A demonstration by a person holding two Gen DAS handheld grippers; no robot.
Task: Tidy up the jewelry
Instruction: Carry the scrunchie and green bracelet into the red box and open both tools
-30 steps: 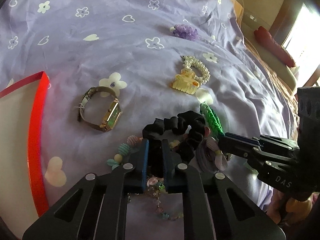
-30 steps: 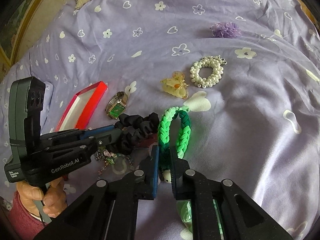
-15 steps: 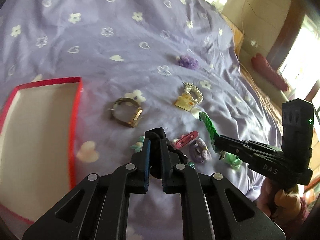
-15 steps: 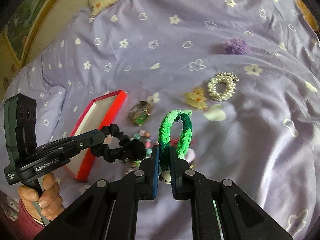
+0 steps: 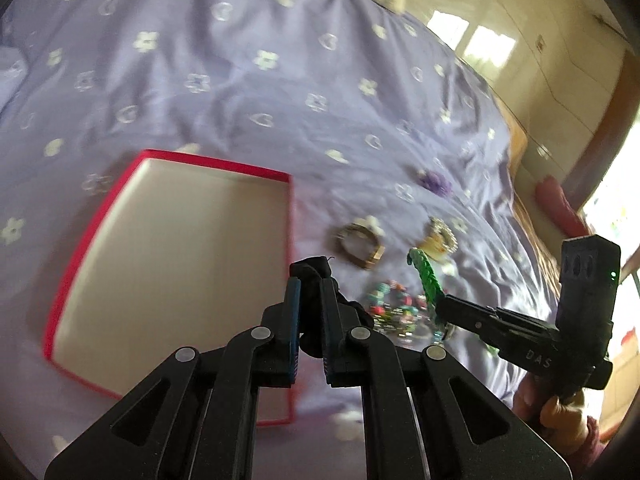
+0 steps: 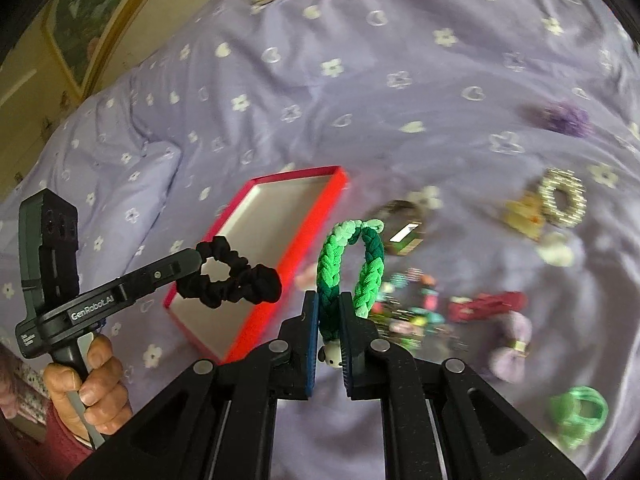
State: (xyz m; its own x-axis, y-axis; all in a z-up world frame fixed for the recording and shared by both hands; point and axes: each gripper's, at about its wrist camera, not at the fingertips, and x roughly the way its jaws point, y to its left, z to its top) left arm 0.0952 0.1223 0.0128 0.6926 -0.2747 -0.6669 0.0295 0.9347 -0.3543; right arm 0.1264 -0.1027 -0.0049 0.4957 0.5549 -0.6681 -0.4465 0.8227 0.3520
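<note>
My left gripper [image 5: 310, 286] is shut on a black scrunchie [image 5: 310, 270] and holds it in the air over the right edge of the red box [image 5: 168, 160]. In the right wrist view the scrunchie [image 6: 232, 278] hangs from the left gripper [image 6: 196, 258] above the box [image 6: 296, 174]. My right gripper [image 6: 330, 304] is shut on a green braided bracelet [image 6: 332, 256] with a small white charm, held above the bed to the right of the box. It also shows in the left wrist view [image 5: 428, 276].
On the purple flowered bedspread [image 6: 360, 80] lie a watch [image 6: 404, 228], a yellow claw clip [image 6: 524, 216], a pearl bracelet [image 6: 562, 198], a purple flower [image 6: 568, 116], beaded bracelets [image 6: 412, 304], a red clip [image 6: 488, 304], a lilac bow [image 6: 512, 344] and a green scrunchie [image 6: 580, 408].
Both grippers have lifted their items off the bed and moved left toward the red box. The black scrunchie now hangs over the box's edge.
</note>
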